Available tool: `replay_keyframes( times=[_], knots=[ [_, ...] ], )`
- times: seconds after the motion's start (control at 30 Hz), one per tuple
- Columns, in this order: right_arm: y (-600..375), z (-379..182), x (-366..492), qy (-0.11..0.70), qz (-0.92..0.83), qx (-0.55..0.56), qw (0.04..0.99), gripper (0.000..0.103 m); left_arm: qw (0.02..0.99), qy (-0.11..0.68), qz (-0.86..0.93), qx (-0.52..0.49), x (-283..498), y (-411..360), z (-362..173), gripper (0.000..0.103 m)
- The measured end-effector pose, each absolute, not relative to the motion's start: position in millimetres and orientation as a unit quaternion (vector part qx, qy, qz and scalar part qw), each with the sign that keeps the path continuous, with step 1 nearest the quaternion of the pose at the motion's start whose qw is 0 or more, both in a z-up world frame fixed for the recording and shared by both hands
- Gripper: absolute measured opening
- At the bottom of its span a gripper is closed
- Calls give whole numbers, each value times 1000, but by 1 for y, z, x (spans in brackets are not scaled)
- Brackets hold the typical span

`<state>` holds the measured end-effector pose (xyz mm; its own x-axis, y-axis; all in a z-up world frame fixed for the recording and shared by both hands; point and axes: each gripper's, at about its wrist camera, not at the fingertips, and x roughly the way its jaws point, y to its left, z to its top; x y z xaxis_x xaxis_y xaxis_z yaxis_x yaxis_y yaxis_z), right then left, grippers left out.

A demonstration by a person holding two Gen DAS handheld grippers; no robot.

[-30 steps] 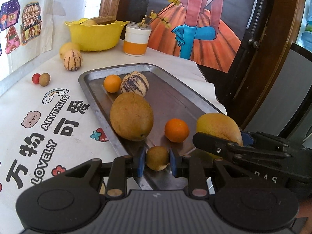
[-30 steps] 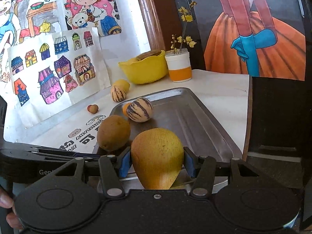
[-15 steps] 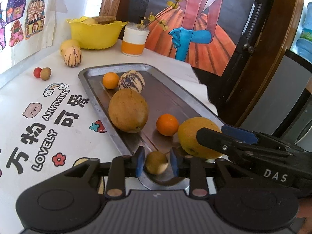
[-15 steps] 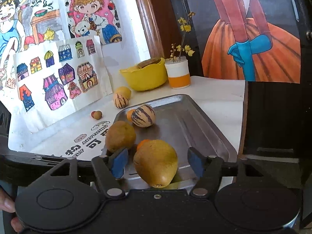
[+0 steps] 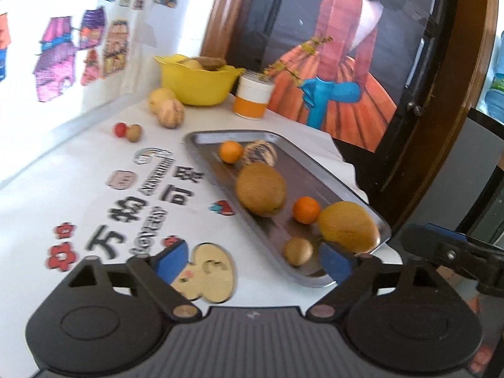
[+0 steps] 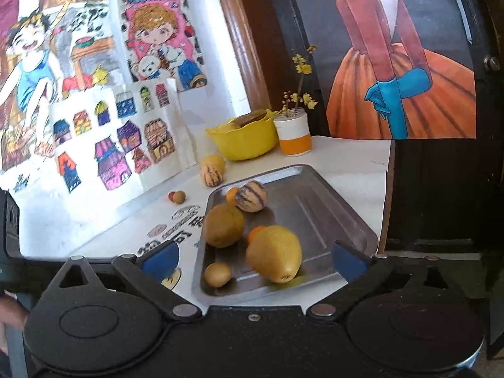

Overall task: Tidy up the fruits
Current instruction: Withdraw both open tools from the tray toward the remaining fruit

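Observation:
A metal tray (image 5: 318,170) (image 6: 318,208) holds a yellow mango (image 5: 348,226) (image 6: 274,253), a small brown kiwi (image 5: 298,251) (image 6: 217,274), a large brown fruit (image 5: 260,189) (image 6: 223,225), two oranges (image 5: 306,210) (image 5: 231,151) and a striped melon (image 5: 260,153) (image 6: 251,196). My left gripper (image 5: 255,260) is open and empty, pulled back above the tray's near end. My right gripper (image 6: 255,258) is open and empty, just behind the mango.
A yellow bowl (image 5: 198,82) (image 6: 242,138) with fruit and a white-orange cup (image 5: 253,100) (image 6: 294,137) stand at the back. A striped melon (image 5: 170,113), a yellow fruit (image 5: 160,96) and two small fruits (image 5: 127,130) lie on the printed tablecloth (image 5: 94,189). The table edge drops off on the right.
Both grippers opened wide and drew back. The left let go of the kiwi and the right let go of the mango; both now lie in the tray.

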<state>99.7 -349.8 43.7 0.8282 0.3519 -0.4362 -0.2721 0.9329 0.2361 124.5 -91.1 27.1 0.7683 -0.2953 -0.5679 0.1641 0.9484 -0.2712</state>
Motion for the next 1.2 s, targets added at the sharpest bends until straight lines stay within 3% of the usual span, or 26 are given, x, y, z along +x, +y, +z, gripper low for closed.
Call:
replay_keyframes(
  times=[0.2, 0.7, 1.1, 1.2],
  knots=[
    [-327, 45, 80, 268, 177, 51, 946, 102, 938, 315, -103, -103, 108, -65, 28, 102],
    [-237, 38, 57, 343, 261, 3, 902, 102, 939, 329, -31, -98, 81, 18, 27, 102],
    [-174, 125, 127, 319, 338, -63, 883, 102, 959, 279, -15, -54, 116, 45, 57, 102],
    [-160, 146, 155, 286, 405, -137, 857, 102, 966, 256, -17, -28, 134, 38, 62, 102]
  ],
)
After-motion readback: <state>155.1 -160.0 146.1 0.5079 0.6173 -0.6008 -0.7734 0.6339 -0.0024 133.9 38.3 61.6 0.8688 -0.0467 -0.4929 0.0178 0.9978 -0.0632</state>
